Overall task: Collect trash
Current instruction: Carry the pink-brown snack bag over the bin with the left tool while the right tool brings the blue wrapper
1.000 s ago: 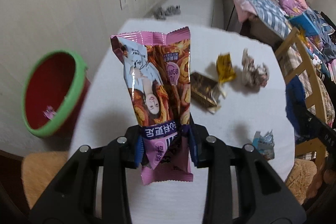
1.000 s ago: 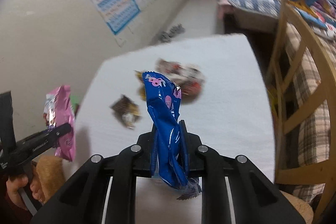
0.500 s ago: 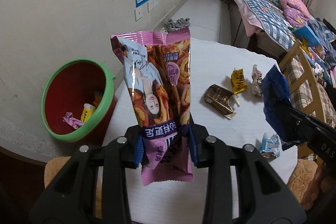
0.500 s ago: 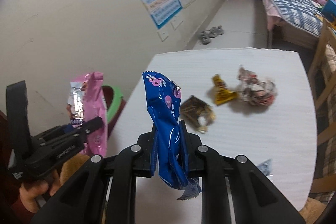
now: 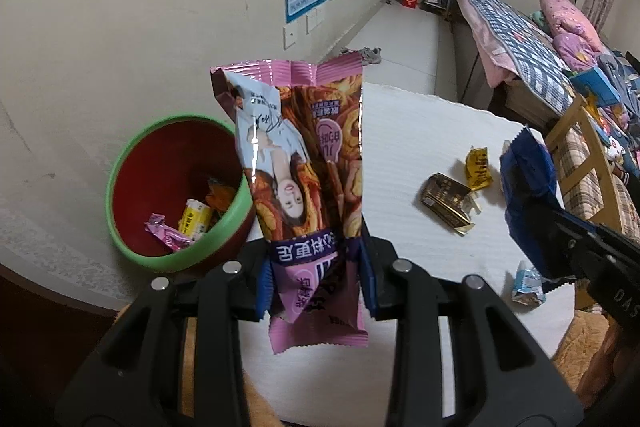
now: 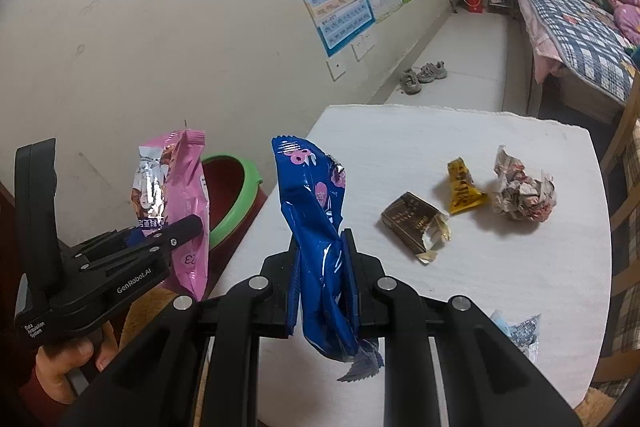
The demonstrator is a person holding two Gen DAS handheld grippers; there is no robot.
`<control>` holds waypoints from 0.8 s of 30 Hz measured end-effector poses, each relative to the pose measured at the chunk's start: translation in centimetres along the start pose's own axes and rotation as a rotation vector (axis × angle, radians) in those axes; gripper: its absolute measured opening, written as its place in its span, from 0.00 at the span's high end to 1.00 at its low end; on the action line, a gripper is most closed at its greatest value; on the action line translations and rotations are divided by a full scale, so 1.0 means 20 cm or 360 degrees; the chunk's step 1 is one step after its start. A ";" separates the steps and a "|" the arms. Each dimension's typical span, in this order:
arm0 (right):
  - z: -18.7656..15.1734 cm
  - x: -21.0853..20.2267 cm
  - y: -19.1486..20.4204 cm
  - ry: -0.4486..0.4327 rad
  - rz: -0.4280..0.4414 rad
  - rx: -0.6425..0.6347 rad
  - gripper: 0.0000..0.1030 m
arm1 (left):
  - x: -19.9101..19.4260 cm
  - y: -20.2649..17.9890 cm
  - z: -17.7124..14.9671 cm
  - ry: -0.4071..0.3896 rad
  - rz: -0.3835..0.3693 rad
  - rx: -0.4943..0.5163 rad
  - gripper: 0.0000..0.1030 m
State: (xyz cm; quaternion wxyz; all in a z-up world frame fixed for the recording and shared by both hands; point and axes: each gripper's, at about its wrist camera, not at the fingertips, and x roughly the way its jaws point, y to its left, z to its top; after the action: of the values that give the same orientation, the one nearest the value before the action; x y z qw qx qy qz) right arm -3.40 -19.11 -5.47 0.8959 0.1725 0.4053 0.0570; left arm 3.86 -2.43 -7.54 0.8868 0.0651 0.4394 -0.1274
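Note:
My left gripper (image 5: 316,279) is shut on a pink snack wrapper (image 5: 304,163) that stands upright above the table's left edge. The same pink snack wrapper (image 6: 176,203) and left gripper (image 6: 168,233) show at the left of the right wrist view, held by a hand. My right gripper (image 6: 322,279) is shut on a crumpled blue wrapper (image 6: 316,223), which also shows as the blue wrapper (image 5: 524,179) at the right of the left wrist view. A red bin with a green rim (image 5: 132,163) stands on the floor left of the table, with several wrappers inside.
On the white table (image 6: 400,131) lie a brown packet (image 6: 412,223), a yellow wrapper (image 6: 464,187), a crumpled paper ball (image 6: 520,191) and a small pale-blue wrapper (image 6: 520,335). A wooden chair (image 5: 580,155) stands at the right and a bed (image 5: 516,39) beyond it.
Both grippers have drawn back and left with their wrappers, so the red bin is now nearer and its inside shows. The right gripper with the blue wrapper has come into the left wrist view.

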 end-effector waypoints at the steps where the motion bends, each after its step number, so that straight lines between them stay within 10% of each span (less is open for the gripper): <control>1: 0.00 0.00 0.01 -0.0003 -0.0004 -0.0009 0.82 | 0.00 0.01 0.00 -0.0004 0.0004 -0.0004 0.68; 24: 0.07 0.10 0.33 0.0003 0.0080 -0.0233 0.82 | -0.04 0.37 -0.05 -0.0026 0.0163 -0.0173 0.68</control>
State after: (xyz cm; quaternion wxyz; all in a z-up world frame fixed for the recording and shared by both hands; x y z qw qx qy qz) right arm -0.82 -12.78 -3.68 0.9041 0.1165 0.3964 0.1091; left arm 4.72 5.01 -7.53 0.8980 0.0382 0.4344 -0.0585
